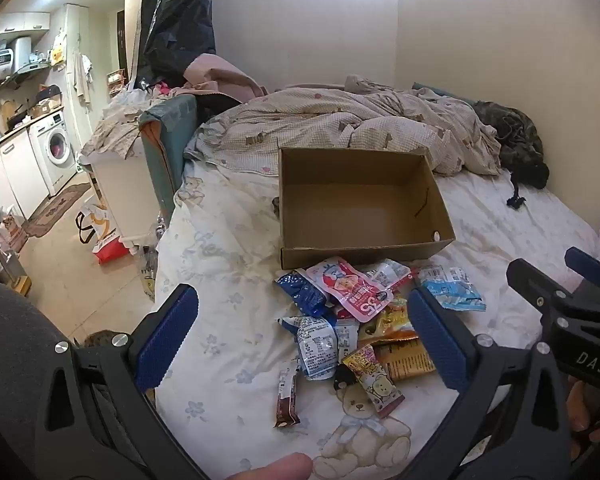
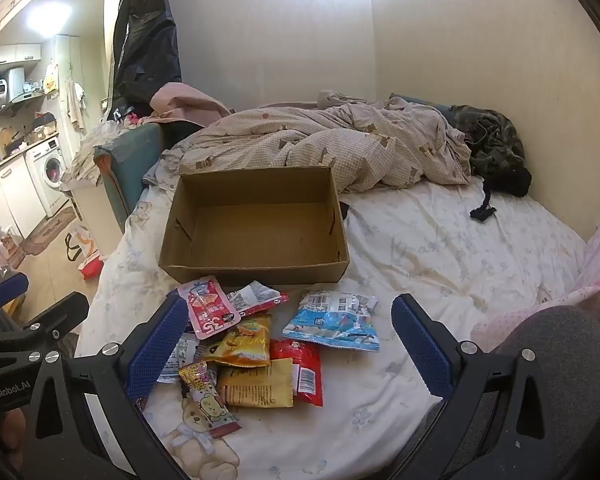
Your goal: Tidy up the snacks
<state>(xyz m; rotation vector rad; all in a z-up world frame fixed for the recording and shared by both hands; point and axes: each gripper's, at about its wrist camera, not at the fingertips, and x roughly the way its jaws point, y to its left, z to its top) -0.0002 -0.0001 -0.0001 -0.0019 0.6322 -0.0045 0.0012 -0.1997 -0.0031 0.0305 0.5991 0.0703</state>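
An empty cardboard box point(image 1: 360, 200) sits on the bed; it also shows in the right wrist view point(image 2: 256, 224). In front of it lies a pile of several snack packets: a pink pouch point(image 1: 350, 286) point(image 2: 210, 306), a light blue packet point(image 1: 454, 290) point(image 2: 334, 322), an orange packet point(image 2: 242, 340), a red packet point(image 2: 306, 370) and a brown bar point(image 1: 287, 396). My left gripper point(image 1: 300, 340) is open and empty above the pile. My right gripper point(image 2: 286, 344) is open and empty above the pile too, and shows at the right of the left wrist view point(image 1: 572, 280).
A rumpled quilt point(image 1: 340, 120) and a dark camouflage garment point(image 2: 496, 144) lie at the far end of the bed. The bed's left edge drops to the floor, with a washing machine point(image 1: 56, 148) and bags beyond. Walls bound the far and right sides.
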